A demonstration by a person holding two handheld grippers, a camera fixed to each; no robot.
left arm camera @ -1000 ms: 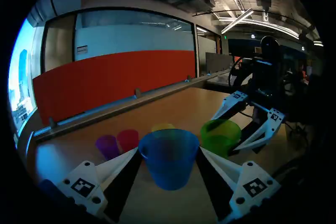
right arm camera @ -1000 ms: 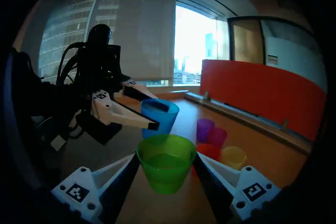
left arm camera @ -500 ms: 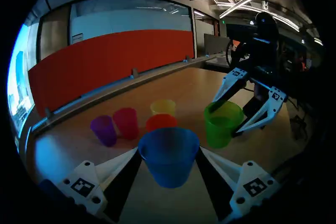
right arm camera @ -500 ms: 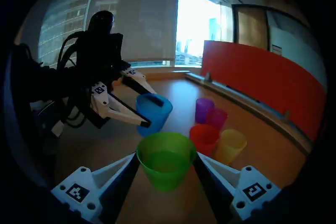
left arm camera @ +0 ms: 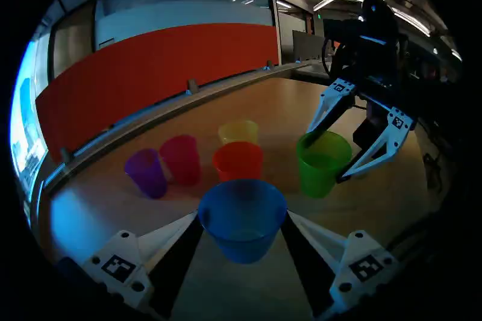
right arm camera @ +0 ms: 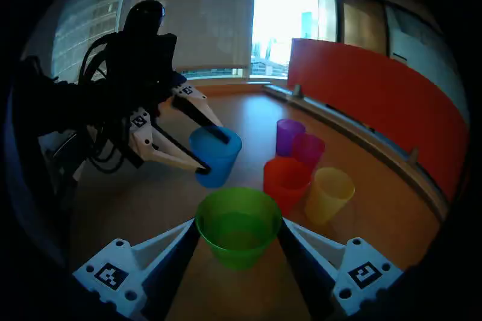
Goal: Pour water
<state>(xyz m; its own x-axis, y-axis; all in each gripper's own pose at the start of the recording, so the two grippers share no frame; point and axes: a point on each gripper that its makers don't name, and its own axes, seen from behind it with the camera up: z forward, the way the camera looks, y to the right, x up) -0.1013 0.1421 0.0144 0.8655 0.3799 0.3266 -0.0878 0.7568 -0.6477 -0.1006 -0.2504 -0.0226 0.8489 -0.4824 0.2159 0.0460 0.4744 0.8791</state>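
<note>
Desk shows more; L tongs grip blue cup, R tongs green cup.

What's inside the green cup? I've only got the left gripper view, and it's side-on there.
Observer: The right gripper view looks down into the green cup. There seems to be liquid in it, well below the rim.
Operator: How does the left grip look from outside?
Observer: The left gripper has one finger on each side of the blue cup, just under its rim. The cup is upright.
</note>
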